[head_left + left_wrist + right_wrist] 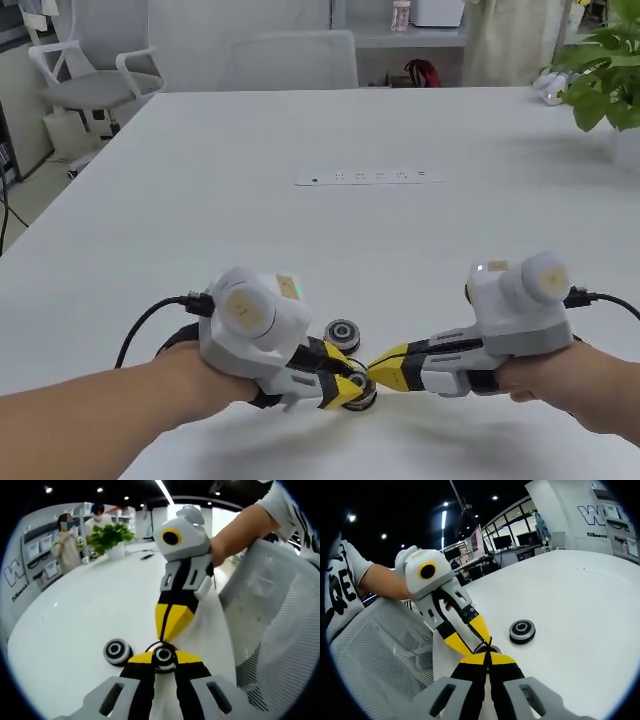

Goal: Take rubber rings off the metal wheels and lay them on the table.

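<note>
Both grippers are down at the near edge of the white table (300, 130), tips meeting nose to nose. The left gripper (345, 388) has its yellow jaws clamped either side of a small metal wheel (163, 655), held just off the tabletop. The right gripper (378, 368) comes in from the right, jaws squeezed almost together, tips right on that wheel's rim; whether they have the rubber ring pinched, I cannot tell. A second wheel (342, 333), black ring still around it, lies flat on the table just beyond the tips. Farther off, mid-table, sits a white power strip (368, 178), and a green plant (605, 80) stands at the far right.
</note>
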The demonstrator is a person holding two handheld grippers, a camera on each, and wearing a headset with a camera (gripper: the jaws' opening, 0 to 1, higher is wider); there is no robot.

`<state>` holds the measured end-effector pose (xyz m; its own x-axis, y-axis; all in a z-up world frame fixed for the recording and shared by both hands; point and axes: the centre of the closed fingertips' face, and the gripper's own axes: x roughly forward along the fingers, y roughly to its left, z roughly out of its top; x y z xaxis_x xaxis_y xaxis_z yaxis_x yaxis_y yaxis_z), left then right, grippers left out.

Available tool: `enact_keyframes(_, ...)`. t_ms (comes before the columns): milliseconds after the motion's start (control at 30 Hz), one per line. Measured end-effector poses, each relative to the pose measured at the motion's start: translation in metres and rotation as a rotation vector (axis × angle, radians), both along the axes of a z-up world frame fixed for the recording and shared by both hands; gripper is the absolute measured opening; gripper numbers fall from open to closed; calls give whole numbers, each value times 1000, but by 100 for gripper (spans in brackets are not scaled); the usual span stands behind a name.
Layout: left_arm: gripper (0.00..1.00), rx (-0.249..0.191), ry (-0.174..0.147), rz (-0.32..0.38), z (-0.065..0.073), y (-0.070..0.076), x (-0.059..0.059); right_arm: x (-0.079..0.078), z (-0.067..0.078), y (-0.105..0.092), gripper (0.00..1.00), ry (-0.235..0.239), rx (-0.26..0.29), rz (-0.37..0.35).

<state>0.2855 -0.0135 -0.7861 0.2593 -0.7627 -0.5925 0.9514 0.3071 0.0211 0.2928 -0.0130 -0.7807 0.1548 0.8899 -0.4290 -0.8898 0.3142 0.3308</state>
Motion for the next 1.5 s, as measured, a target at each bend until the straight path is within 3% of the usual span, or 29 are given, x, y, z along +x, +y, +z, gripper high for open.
enact_keyframes(200,24,-33,26,-31,9,7,-14,0,3,0,0,-10,6,0)
enact_keyframes(333,27,-47,21,-46,17,14,-21,-1,5,1,0,-8,14,1)
enact_keyframes(433,30,-110,15,-28,33,17,-23,-1,7,0,0,-8,17,0)
enact_keyframes(600,37,-145,5,-7,45,28,-26,-3,12,1,0,-1,32,1)
enact_keyframes(933,55,-154,-12,47,51,53,-28,-7,21,13,0,12,56,19)
enact_keyframes(1100,60,-154,-44,84,54,66,-24,-9,23,24,0,18,63,34)
enact_keyframes(1500,68,-166,-26,150,50,88,-25,-20,10,55,0,14,8,94)
